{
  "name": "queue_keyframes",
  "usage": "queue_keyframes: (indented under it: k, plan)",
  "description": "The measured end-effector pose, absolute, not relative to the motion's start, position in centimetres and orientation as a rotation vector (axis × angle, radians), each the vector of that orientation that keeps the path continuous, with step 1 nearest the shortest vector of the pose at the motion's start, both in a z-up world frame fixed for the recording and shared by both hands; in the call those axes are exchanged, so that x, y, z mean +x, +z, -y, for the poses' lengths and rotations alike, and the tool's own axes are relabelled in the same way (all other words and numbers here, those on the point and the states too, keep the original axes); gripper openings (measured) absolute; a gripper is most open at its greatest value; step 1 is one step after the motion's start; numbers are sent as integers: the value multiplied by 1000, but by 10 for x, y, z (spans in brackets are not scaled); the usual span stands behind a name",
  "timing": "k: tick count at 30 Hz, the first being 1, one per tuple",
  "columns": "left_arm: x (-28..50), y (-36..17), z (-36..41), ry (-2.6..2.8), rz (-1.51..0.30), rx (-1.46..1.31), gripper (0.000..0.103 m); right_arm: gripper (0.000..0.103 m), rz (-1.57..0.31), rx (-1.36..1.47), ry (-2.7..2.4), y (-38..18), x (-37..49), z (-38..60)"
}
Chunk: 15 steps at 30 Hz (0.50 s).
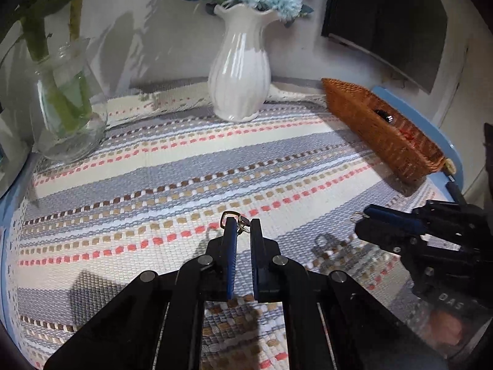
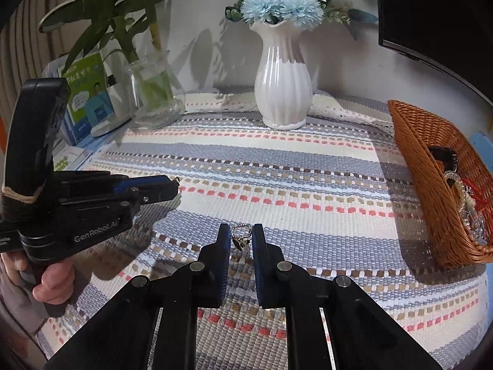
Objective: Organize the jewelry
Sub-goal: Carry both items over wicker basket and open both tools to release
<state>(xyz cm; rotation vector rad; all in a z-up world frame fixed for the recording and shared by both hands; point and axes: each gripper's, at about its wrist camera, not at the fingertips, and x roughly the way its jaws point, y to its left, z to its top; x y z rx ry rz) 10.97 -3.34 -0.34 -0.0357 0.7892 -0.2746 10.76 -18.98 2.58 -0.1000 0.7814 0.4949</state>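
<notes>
My left gripper is shut on a small gold ring and holds it above the striped woven mat. It also shows from the side in the right wrist view, with the ring tip poking out. My right gripper is shut on a small silver ring with a dark charm. It shows at the right in the left wrist view. A brown wicker basket at the right holds a pearl bracelet, a red string piece and a dark item.
A white ribbed vase with blue flowers stands at the back middle. A glass jar with green stems stands at the back left, next to green and blue booklets. A dark monitor is at the back right.
</notes>
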Motion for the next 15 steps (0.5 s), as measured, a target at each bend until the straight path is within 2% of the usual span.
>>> queue_keyframes:
  k: [9, 15]
  plan:
    - [82, 41, 63, -380, -745, -29, 6, 14, -829, -29, 470, 39, 90, 222]
    - [86, 85, 114, -437, -680, 16, 6, 14, -776, 68, 446, 77, 83, 278]
